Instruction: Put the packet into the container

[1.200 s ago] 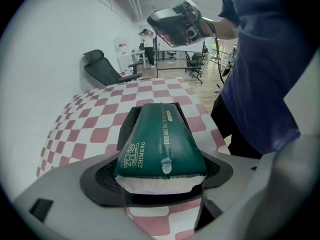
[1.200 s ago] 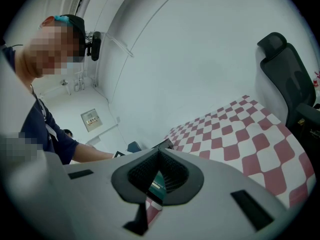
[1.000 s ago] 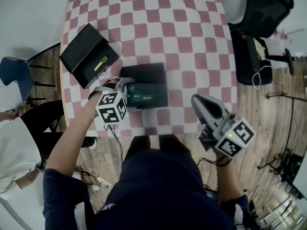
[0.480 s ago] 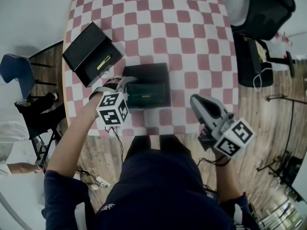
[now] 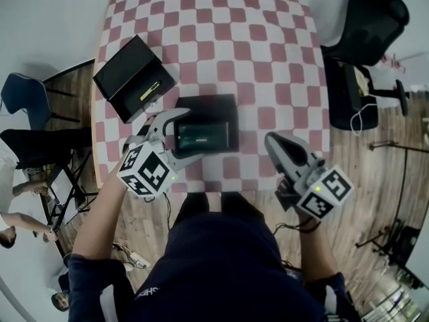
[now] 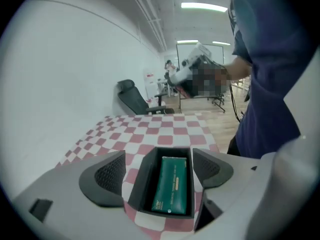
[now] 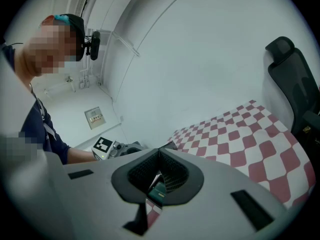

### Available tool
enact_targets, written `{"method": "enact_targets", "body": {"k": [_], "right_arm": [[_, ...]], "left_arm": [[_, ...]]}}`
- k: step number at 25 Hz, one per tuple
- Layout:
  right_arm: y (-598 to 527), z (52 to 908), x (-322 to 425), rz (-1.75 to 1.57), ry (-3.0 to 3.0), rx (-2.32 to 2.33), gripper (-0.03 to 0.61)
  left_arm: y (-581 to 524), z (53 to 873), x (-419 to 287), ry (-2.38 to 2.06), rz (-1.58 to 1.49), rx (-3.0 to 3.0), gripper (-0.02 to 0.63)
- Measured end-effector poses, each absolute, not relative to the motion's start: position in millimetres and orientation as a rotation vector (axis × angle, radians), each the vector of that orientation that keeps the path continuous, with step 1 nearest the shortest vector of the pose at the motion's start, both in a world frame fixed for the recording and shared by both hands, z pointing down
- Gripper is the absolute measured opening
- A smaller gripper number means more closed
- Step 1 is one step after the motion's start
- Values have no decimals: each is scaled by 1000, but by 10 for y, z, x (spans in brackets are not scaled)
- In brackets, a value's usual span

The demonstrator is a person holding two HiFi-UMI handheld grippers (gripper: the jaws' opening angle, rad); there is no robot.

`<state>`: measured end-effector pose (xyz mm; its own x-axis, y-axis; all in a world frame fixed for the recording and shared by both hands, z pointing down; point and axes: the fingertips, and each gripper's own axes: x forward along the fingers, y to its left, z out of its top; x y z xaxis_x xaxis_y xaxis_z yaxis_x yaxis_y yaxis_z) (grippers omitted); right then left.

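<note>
The green packet (image 5: 202, 136) lies flat inside the black container (image 5: 231, 113) near the table's front edge. My left gripper (image 5: 182, 137) stands open just left of the container, one finger past its far corner and one past its near corner, touching nothing. In the left gripper view the packet (image 6: 172, 184) rests in the container (image 6: 143, 181), which is framed between the open fingers (image 6: 107, 176). My right gripper (image 5: 273, 141) is shut and empty, to the right of the container above the table's edge. In the right gripper view its pads (image 7: 170, 171) are pressed together.
A black open box with a yellow label (image 5: 131, 78) sits on the red-and-white checkered table (image 5: 228, 32) at the left. A black office chair (image 5: 369, 25) stands to the right of the table, a blue chair (image 5: 23, 102) to the left. People stand at the far left.
My left gripper has opened, let go of the packet, and drawn back toward the table's near left edge. The packet now lies in the container. My right gripper has barely moved.
</note>
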<state>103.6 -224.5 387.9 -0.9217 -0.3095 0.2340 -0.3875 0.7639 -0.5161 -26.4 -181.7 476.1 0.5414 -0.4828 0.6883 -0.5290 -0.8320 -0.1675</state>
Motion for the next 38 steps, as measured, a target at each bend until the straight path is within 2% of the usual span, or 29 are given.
{"method": "enact_targets", "body": {"k": [5, 11, 22, 26, 38], "right_arm": [[-2259, 3693, 956, 798, -2856, 549, 18], [-2190, 3502, 779, 699, -2890, 530, 18], [-2033, 3306, 407, 516, -2896, 519, 18], [-2000, 3291, 309, 493, -2889, 528, 18], [-2016, 3339, 185, 478, -2869, 551, 17]], "left_arm": [[-1764, 4148, -266, -1100, 897, 2724, 446], [-1634, 3731, -375, -1289, 598, 2740, 266], [-1524, 3560, -799, -1523, 319, 2542, 60], [-1546, 3583, -882, -1546, 329, 2522, 35], [-1461, 3683, -1023, -1523, 295, 2493, 34]]}}
